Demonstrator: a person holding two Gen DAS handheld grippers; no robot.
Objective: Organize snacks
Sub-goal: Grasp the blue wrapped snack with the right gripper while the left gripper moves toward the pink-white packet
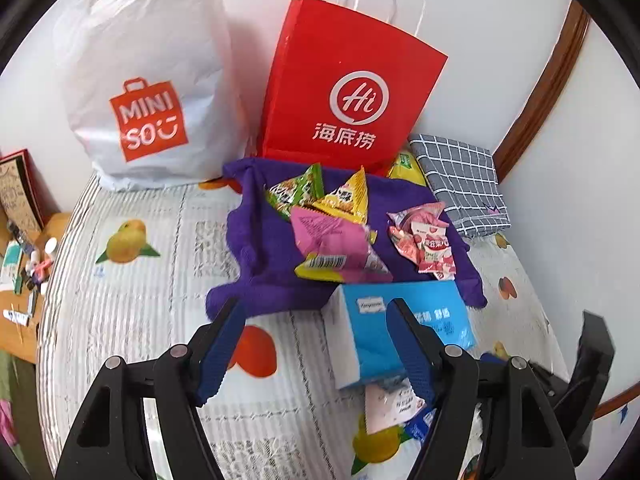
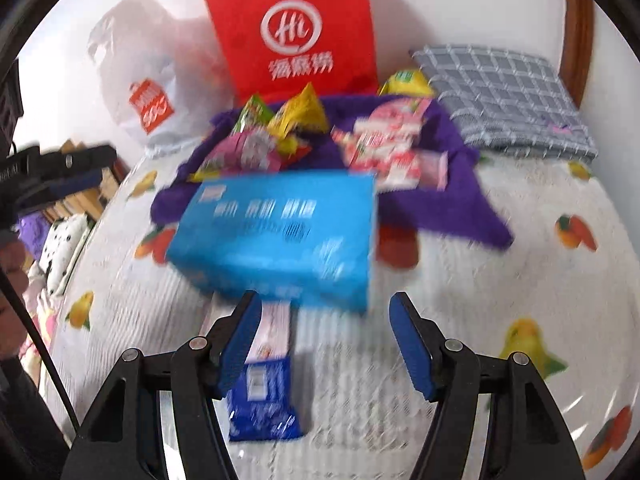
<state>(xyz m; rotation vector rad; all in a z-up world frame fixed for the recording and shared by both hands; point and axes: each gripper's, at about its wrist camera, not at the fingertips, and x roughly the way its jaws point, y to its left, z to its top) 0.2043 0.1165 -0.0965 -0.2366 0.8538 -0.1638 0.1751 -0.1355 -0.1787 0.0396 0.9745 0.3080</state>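
Across the left wrist view, the left gripper [image 1: 316, 354] fills the bottom of the frame with its blue pads standing apart and nothing between them; it hangs over the fruit-printed bed cover [image 1: 132, 280]. Just beyond the right pad lies a blue tissue pack [image 1: 404, 328], and below it a small white packet [image 1: 390, 406]. At mid-frame a purple cloth [image 1: 256, 248] is spread out, seemingly as a sorting mat: on it sit a green packet [image 1: 298, 190], a yellow triangular packet [image 1: 346, 196], a pink packet [image 1: 330, 238] and a bunch of strawberry-print sachets [image 1: 426, 244]. Propped against the wall behind, upper left and upper centre, stand a white plastic bag [image 1: 140, 80] and a red paper bag [image 1: 344, 84], probably where the snacks are to go; what either holds is hidden. A folded grey checked cloth [image 1: 460, 184] lies at right.

Over in the right wrist view, blurred by motion, the right gripper [image 2: 324, 346] is also parted and empty. A dark blue snack packet [image 2: 264, 400] lies beside its left pad, not between the pads, below the tissue pack [image 2: 280, 236]. The snacks heap on the purple cloth [image 2: 464, 200] above centre.
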